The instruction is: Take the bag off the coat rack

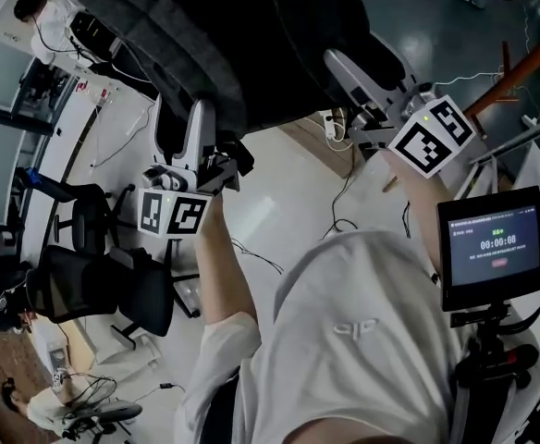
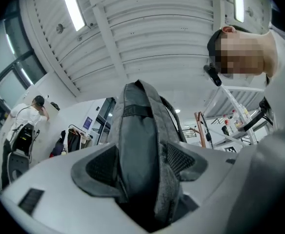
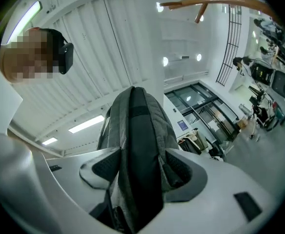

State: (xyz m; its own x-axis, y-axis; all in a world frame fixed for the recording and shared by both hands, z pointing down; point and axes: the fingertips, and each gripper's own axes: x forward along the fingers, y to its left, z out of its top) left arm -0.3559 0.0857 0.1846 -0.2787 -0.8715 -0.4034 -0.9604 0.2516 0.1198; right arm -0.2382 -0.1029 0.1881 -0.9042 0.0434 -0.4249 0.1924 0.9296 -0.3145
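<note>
Left gripper view is showing our left gripper (image 2: pixel 141 165) pinching a padded grey strap (image 2: pixel 138 126) between its pads. We are judging the bag (image 1: pixel 251 44), hanging just beyond both sets of fingers, as soft and rather heavy, so the straps are giving the best hold. Our right gripper (image 3: pixel 140 169) is clamping the second strap (image 3: pixel 140 126). A brown bar (image 3: pixel 215 1) is passing well above its fingers, leaving open room ahead.

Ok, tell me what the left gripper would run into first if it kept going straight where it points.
The left gripper clamps the grey bag strap, which rises straight ahead of it. Beyond that, seemingly only the ribbed ceiling, far off.
</note>
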